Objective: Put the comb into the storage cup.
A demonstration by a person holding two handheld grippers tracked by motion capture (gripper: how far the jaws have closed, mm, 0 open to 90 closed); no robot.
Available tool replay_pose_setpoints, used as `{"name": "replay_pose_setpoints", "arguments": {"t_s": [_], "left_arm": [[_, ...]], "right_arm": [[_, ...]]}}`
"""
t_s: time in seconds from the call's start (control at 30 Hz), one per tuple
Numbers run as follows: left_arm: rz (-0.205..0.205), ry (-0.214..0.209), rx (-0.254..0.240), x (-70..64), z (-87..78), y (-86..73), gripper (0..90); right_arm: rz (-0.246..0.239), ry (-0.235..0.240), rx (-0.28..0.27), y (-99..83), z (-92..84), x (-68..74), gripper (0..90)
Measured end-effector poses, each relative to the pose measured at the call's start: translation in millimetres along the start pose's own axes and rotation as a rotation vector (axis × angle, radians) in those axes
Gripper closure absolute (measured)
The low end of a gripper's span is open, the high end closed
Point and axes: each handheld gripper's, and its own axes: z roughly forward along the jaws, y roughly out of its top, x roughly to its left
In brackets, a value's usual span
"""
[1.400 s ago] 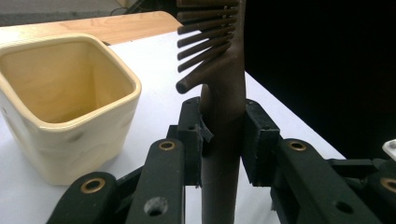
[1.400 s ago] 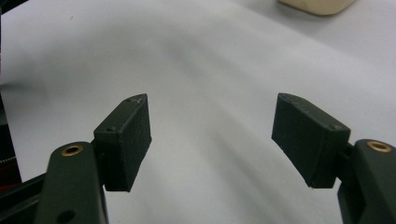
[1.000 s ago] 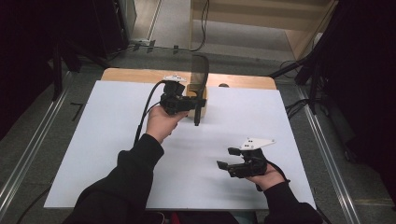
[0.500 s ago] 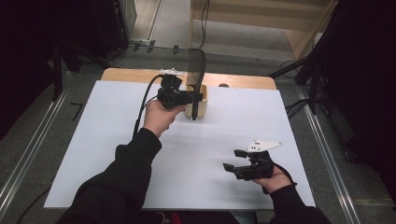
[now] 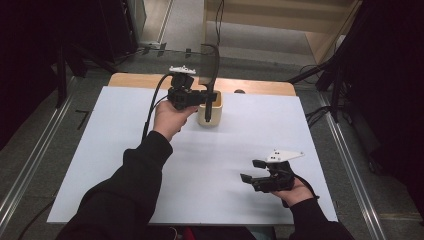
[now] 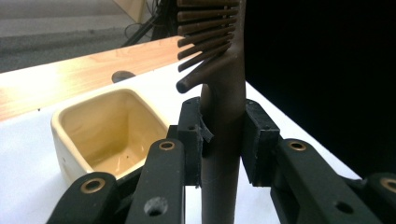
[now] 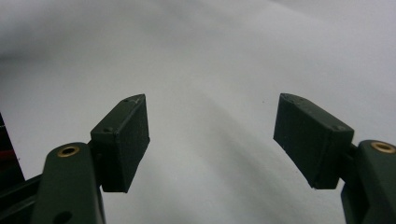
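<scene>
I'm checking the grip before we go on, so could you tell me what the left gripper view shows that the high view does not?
The left gripper view alone shows the pads pressed on the brush handle, its rows of teeth, and the cup's bare inside. The high view alone shows the right gripper open over the white mat, apart from the cup. Both share the left gripper holding the brush upright at the cup.

Cut off by the top edge of the left gripper view, the slotted head of the dark utensil (image 6: 219,37), its lower handle lost past the bottom edge behind the pads (image 6: 259,140); half hidden by the left gripper (image 5: 197,97) in the high view, the cream cup (image 5: 212,117).
</scene>
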Motion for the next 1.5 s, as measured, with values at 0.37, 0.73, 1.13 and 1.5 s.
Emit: {"name": "replay_pose_setpoints", "arguments": {"t_s": [0.37,0.73,1.13,1.5], "left_arm": [[0.019,0.017,-0.008,4.1,2.8,14.0,72.5],[0.052,0.038,-0.021,6.3,5.5,25.6,72.5],[0.025,0.068,-0.050,16.4,16.0,31.3,72.5],[0.011,0.092,-0.073,28.9,22.9,33.7,72.5]], "right_arm": [[0.023,-0.005,-0.015,-1.6,-4.0,-0.9,25.0],[0.034,-0.006,-0.022,-3.3,-6.4,-0.9,25.0],[0.030,-0.005,-0.024,-3.6,-7.7,-1.8,25.0],[0.030,-0.005,-0.023,-3.3,-6.7,-1.8,25.0]]}}
